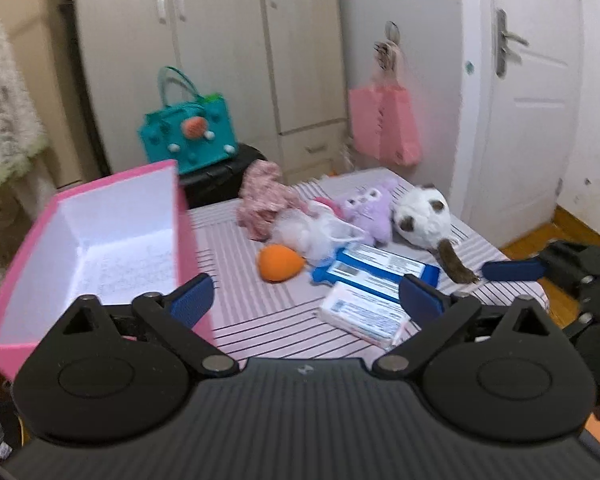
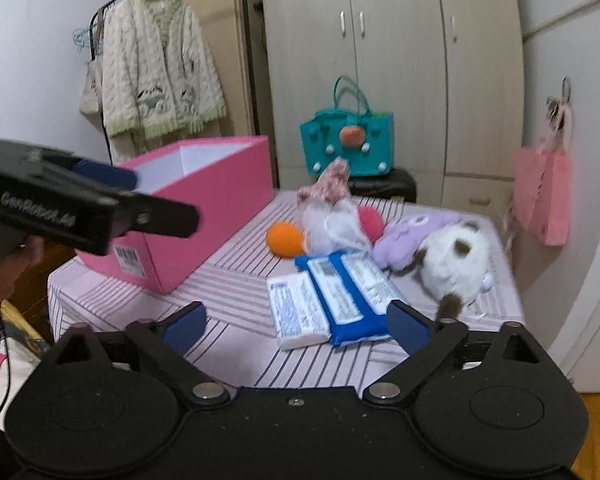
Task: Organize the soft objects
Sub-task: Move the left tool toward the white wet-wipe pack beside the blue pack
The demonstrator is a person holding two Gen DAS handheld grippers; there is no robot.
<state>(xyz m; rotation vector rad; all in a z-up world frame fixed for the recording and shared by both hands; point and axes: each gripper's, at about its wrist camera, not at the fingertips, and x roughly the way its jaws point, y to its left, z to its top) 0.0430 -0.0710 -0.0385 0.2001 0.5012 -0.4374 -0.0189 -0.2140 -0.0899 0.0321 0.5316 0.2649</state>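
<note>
Left claw [image 1: 306, 300] wide open, nothing between pads – above striped tabletop [image 1: 260, 312]. Pink box [image 1: 100, 240] at left, open top, white inside. Ahead: orange ball [image 1: 280, 263], white tissue pack [image 1: 362, 316] beside blue packs [image 1: 374, 270], purple plush [image 1: 370, 210], white-brown plush [image 1: 422, 216]. Right claw [image 1: 512, 270] at right edge – blurred.

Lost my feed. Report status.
Left gripper, right gripper: jaws open, empty. Soft toys loose on bed, pink box empty. Nothing blocking.

A striped bed [image 2: 236, 280] is covered with a pink box [image 2: 204, 208], plush toys [image 2: 448, 256] and wipe packs [image 2: 340, 292].
</note>
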